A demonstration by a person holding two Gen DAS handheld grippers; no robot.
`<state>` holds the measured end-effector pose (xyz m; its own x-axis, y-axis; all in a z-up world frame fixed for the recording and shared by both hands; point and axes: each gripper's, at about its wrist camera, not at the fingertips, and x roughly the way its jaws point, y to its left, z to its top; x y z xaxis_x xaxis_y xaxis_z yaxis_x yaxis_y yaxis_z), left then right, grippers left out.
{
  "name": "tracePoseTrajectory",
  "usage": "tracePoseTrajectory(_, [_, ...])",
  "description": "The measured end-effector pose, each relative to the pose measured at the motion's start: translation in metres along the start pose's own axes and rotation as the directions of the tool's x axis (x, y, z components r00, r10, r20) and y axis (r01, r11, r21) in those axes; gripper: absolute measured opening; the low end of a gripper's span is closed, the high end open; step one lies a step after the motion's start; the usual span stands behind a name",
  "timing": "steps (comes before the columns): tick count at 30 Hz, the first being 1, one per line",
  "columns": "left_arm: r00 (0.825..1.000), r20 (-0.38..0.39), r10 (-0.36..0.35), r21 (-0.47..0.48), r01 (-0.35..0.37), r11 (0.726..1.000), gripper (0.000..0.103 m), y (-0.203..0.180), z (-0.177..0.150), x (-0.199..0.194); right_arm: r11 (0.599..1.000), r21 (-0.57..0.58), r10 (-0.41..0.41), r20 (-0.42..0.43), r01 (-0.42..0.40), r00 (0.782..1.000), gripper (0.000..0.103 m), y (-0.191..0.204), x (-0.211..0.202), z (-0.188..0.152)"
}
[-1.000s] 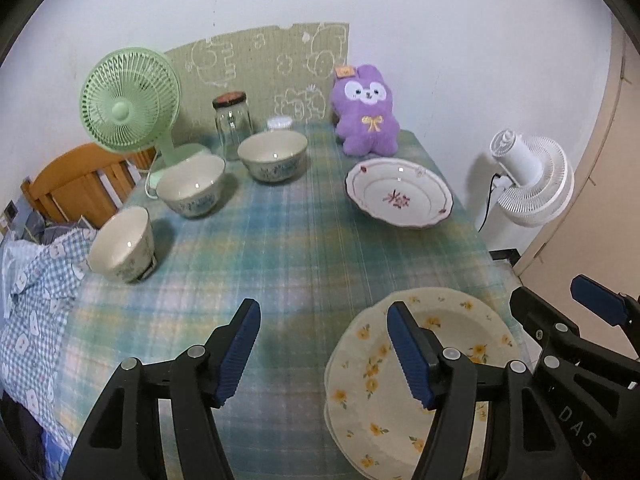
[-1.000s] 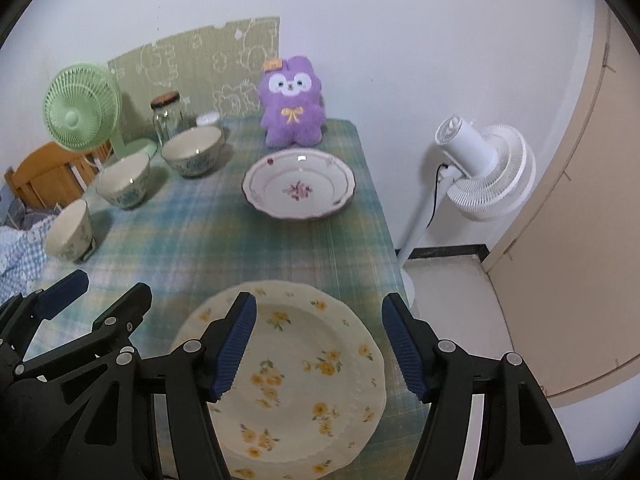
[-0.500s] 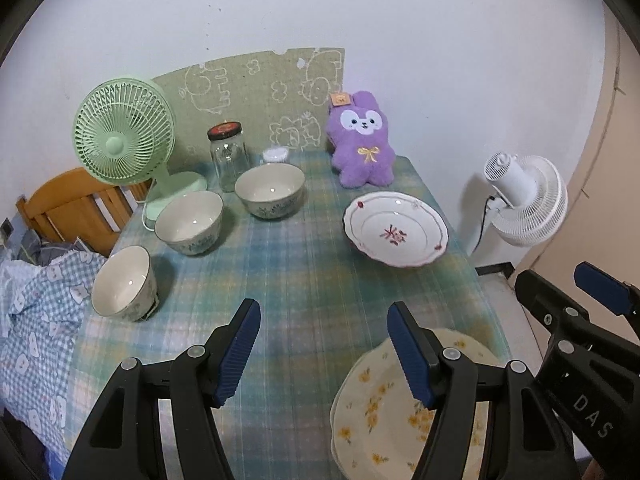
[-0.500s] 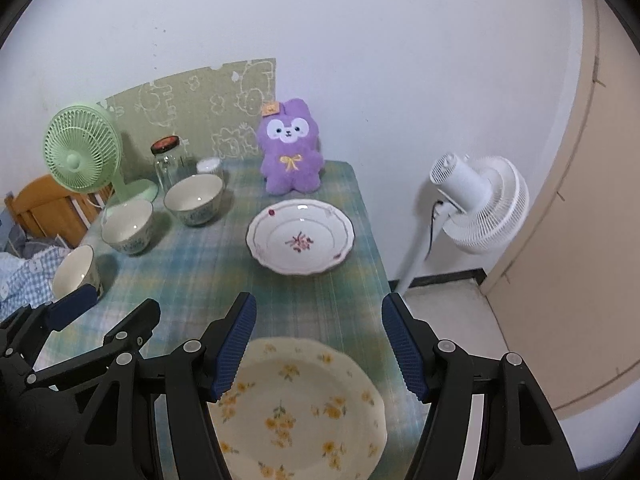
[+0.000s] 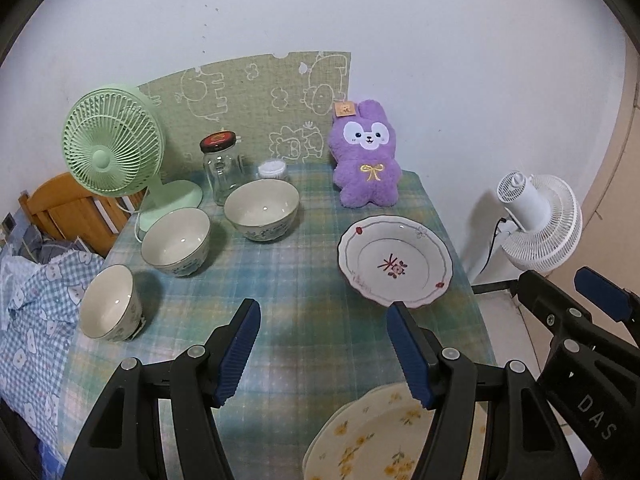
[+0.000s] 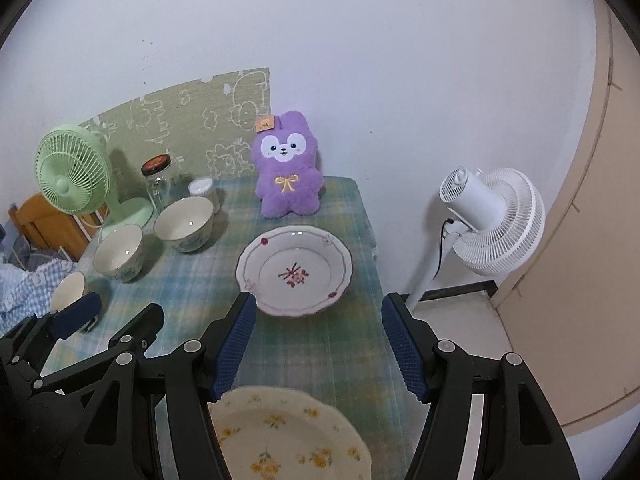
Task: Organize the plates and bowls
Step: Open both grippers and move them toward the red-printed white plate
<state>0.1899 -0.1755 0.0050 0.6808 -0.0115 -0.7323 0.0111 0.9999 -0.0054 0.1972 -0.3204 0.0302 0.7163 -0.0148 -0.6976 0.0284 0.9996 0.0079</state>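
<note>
On the surface (image 5: 312, 280) with the plaid cloth, landmark = red-flower plate (image 5: 395, 261) (scalloped rim, sits right of centre).

- Left tongs (image 5: 320, 354): jaws parted wide, nothing between the pads, hovering on the near side of the red-flower plate. Right pad tip overlaps that plate's near rim in the left wrist view; contact can't be confirmed.
- Right tongs (image 6: 316, 346): same gape, nothing gripped, also near side of the red-flower plate, above the cloth.
- Yellow-flower plate (image 6: 288, 436): nearest the cameras, on the near side of the red-flower plate, partly hidden behind the tongs' arms. Left view shows a second rim under it (looks like a stack, count unclear).
- Large bowl (image 5: 261, 210): left of and beyond the red-flower plate, upright.
- Middle bowl (image 5: 176, 242): further left, just beside the large bowl, not touching.
- Small bowl (image 5: 110, 303): far left of the red-flower plate at the surface edge, tipped toward the camera.
- Purple plush bunny (image 5: 367, 159): right behind the red-flower plate, against the wall.
- Glass jar (image 5: 221, 168), red lid, behind the large bowl; small white-lidded container (image 5: 272, 169) beside it.
- Green desk fan (image 5: 114, 140): far left corner.
- White floor fan (image 5: 536, 222): off the surface, right of the red-flower plate.
</note>
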Motion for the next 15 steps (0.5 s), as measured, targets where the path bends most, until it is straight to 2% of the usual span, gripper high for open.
tracePoseTrajectory(15, [1.000,0.005,0.013,0.000,-0.013,1.000,0.066,-0.024,0.035,0.054,1.000,-0.009,0.017,0.017,-0.017,1.000,0.067,-0.018,0.061,0.037])
